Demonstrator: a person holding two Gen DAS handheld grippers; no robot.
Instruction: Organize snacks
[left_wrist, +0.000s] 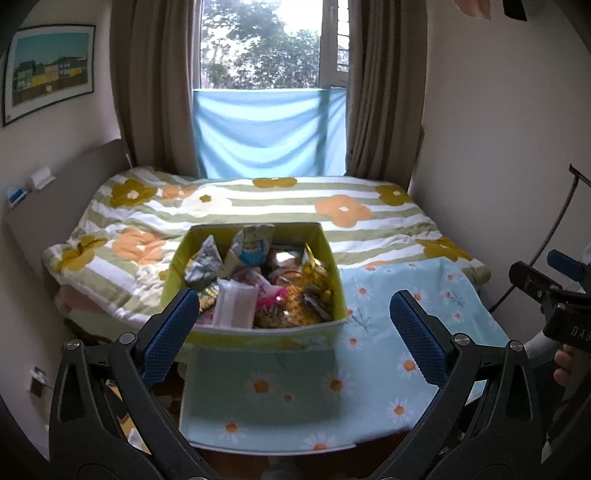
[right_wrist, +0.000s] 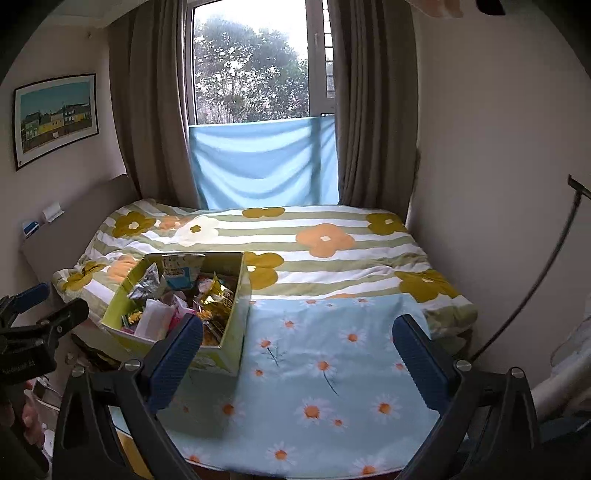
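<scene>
Snack box ahead, both my grippers empty.
My left gripper (left_wrist: 295, 332), jaws spread wide, faces the yellow-green cardboard box of mixed snack packets (left_wrist: 258, 336) on the daisy-print blue cloth (left_wrist: 406, 332); my right gripper (right_wrist: 295, 354), likewise agape, has it off its left finger.

The lower snacks in the green box (left_wrist: 258, 334) are buried under the upper packets, whose printing is too blurred to be read — and the near-left corner of the box is covered by the left gripper's (left_wrist: 291, 332) blue pad in the left wrist view.
</scene>
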